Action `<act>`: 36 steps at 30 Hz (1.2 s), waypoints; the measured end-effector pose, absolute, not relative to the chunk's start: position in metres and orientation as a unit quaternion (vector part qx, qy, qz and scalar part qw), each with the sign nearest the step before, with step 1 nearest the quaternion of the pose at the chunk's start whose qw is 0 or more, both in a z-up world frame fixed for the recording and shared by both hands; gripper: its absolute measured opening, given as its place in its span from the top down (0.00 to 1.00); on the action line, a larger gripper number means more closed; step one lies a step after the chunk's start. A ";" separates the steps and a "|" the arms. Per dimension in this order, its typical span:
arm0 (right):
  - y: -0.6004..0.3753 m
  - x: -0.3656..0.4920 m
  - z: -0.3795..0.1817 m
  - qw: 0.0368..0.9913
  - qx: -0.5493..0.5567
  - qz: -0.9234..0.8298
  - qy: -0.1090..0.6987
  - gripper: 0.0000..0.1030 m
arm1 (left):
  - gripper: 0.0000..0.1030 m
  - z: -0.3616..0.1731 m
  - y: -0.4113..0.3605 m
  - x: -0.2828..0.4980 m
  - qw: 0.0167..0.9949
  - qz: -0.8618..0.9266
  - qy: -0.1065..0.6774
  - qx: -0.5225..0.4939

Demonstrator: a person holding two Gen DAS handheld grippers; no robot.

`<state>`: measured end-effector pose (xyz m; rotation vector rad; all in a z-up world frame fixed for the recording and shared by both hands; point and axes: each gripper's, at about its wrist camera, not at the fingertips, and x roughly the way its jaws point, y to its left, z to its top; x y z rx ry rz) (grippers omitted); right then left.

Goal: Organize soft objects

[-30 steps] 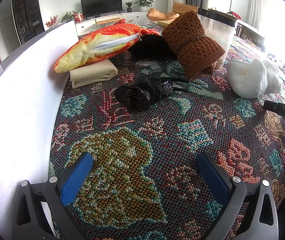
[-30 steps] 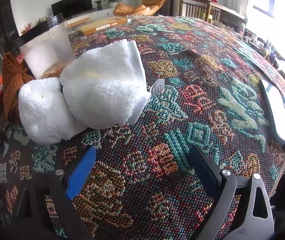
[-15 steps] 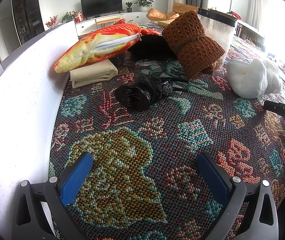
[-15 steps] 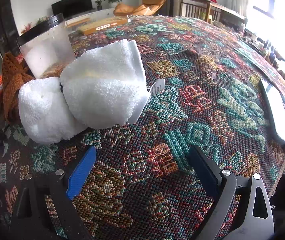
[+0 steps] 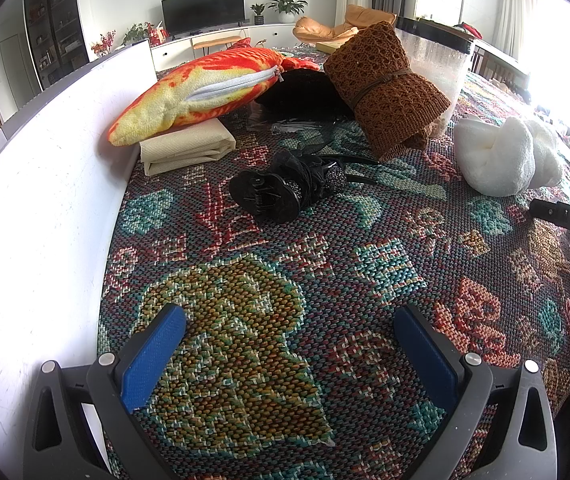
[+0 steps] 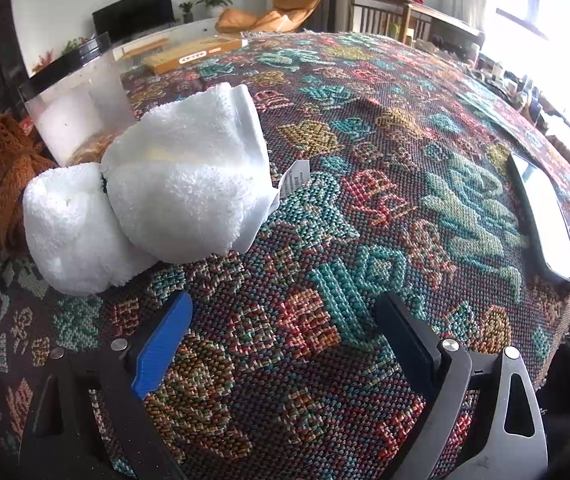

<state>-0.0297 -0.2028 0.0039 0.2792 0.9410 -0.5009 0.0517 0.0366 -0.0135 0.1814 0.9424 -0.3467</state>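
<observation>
**Both grippers empty above patterned cloth**

Left gripper [image 5: 289, 344]: fingers spread wide, nothing between them, above the woven tablecloth [image 5: 269, 280]. Right gripper [image 6: 285, 328]: likewise wide and empty. White towel [image 6: 157, 204] lies rolled on the cloth ahead-left of the right gripper, beside the clear container [image 6: 73, 100]. Brown knit [image 5: 385, 84] leans on that container. Fish-print cushion [image 5: 209, 88] rests on folded cream fabric [image 5: 185, 148]; black hair accessory [image 5: 285, 188] lies mid-table.

Bright daylight floods in from windows [image 6: 545, 12] far right of each hand-held gripper, blown out to white glare; fisheye bending and dark corners frame both sharp views.
</observation>
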 end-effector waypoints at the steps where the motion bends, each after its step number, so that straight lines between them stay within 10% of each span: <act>1: -0.204 -0.028 0.004 0.852 0.132 -0.236 0.448 0.07 | 0.00 -0.014 0.037 0.052 0.873 -0.166 0.451 0.087; 36: -0.293 0.021 -0.003 0.852 0.135 -0.248 0.440 0.02 | 0.00 -0.014 0.037 0.052 0.873 -0.166 0.451 0.087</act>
